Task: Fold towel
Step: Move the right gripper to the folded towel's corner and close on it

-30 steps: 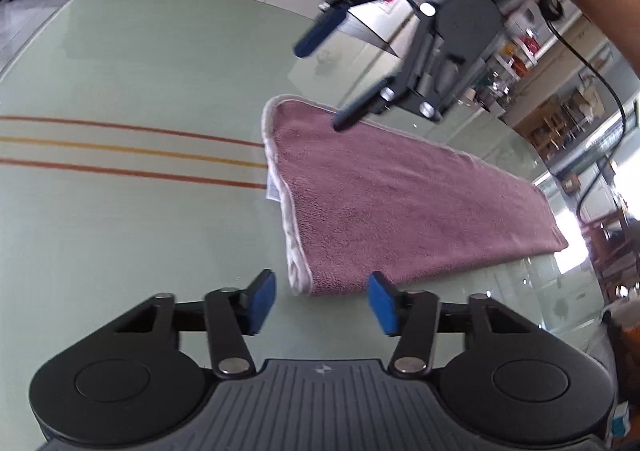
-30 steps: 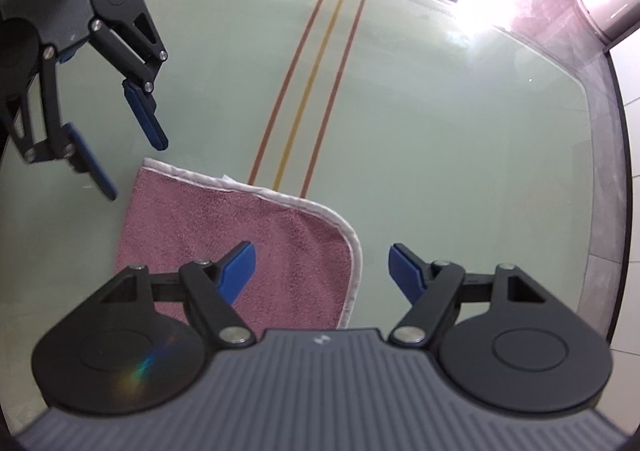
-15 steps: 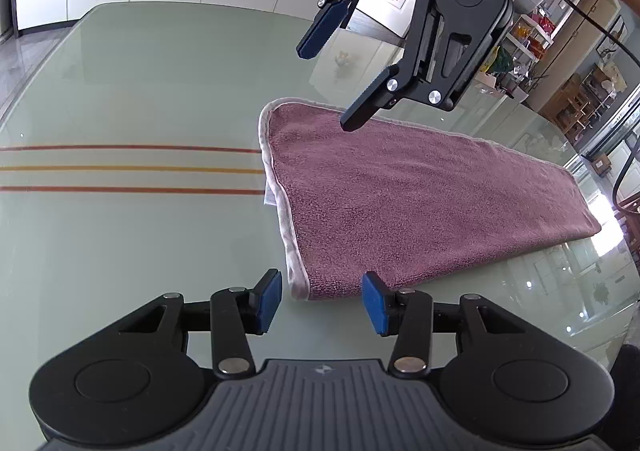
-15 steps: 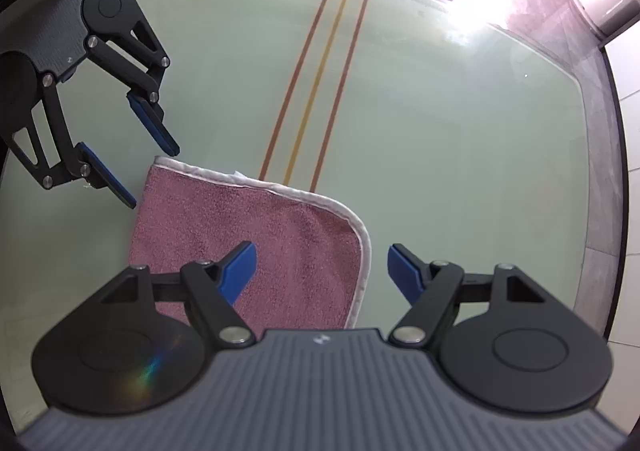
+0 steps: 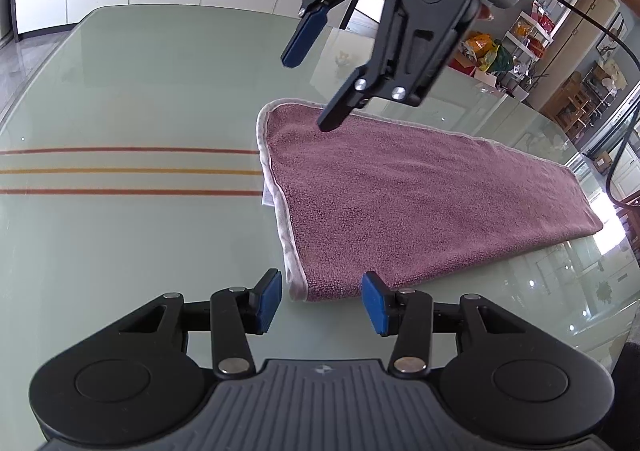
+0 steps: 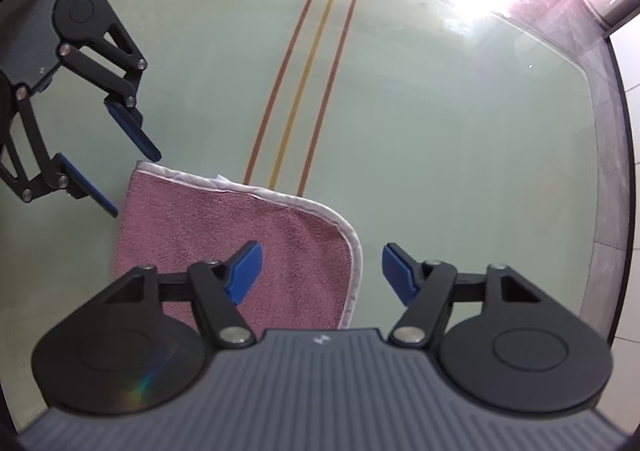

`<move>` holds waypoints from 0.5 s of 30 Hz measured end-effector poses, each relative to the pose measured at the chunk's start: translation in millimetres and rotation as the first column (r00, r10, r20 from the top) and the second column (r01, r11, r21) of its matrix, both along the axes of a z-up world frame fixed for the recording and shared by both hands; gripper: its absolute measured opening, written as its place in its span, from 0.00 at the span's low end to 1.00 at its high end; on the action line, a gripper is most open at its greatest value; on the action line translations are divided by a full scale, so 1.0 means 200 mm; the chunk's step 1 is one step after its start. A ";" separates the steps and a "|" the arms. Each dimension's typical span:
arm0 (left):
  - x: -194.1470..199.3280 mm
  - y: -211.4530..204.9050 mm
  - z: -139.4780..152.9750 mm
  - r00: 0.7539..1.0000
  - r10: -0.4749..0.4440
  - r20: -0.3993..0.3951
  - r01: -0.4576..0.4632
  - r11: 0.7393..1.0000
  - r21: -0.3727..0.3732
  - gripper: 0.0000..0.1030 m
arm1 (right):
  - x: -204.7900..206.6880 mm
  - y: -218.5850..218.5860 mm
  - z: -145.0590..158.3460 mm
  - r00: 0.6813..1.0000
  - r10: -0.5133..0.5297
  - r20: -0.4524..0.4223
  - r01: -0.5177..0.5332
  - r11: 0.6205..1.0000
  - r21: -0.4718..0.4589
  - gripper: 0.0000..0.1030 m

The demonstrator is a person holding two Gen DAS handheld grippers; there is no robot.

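Left gripper (image 5: 322,301): jaws partly open, nothing pinched, blue pads (image 5: 267,300) straddling the near corner of the towel (image 5: 420,207) from just short of it, no contact visible. Right gripper (image 6: 320,271): jaws closing, still clear of the cloth, hanging above the other corner of the same short end; one pad over terry, the other over bare glass, hem (image 6: 352,251) between them in line of sight but not gripped. From the left wrist view the right gripper points almost straight down, tips above the far corner of that end. The towel is pink terry with a pale bound hem, already folded into a long narrow strip, flat on the glass table (image 5: 140,91), short end lying across the three red and yellow stripes (image 6: 312,71) in the top, far end running toward the table's opposite edge. A small white tag pokes out at the hem. Handling, my read: light, limp, no stiffness, so it sags and drags when lifted; the glass is slick, so a sideways push slides it rather than pinching it. Best hold looks like the two hemmed corners, pads coming down over the binding through all layers at once, both corners lifted together to keep the edge straight.
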State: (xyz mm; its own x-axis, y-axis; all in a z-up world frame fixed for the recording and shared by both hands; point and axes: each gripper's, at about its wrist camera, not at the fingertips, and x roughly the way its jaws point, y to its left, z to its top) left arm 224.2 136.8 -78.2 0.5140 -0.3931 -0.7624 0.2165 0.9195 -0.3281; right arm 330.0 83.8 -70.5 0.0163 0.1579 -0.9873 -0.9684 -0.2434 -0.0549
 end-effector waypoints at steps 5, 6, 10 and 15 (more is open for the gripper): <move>0.00 0.00 0.00 1.000 -0.003 0.002 0.003 1.000 0.003 0.48 | 0.06 0.06 -0.04 1.000 -0.017 -0.024 0.017 1.000 -0.011 0.52; 0.00 0.00 0.00 1.000 -0.004 0.003 0.004 1.000 0.003 0.48 | 0.07 0.07 -0.04 0.999 -0.021 -0.026 0.020 1.000 -0.011 0.52; 0.00 0.00 -0.01 1.000 -0.007 0.004 0.007 1.000 0.003 0.48 | 0.16 0.13 -0.09 0.997 -0.064 -0.049 0.063 0.998 -0.031 0.52; 0.00 0.00 -0.01 1.000 -0.010 0.005 0.010 1.000 0.003 0.48 | 0.24 0.14 -0.15 0.985 -0.140 -0.102 0.134 0.989 -0.063 0.53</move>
State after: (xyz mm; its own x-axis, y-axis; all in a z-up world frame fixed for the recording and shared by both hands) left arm 224.7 135.9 -80.3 0.5137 -0.3961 -0.7611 0.2277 0.9182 -0.3242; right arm 378.8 111.6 -101.2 -0.0707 0.1058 -0.9919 -0.9924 -0.1076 0.0592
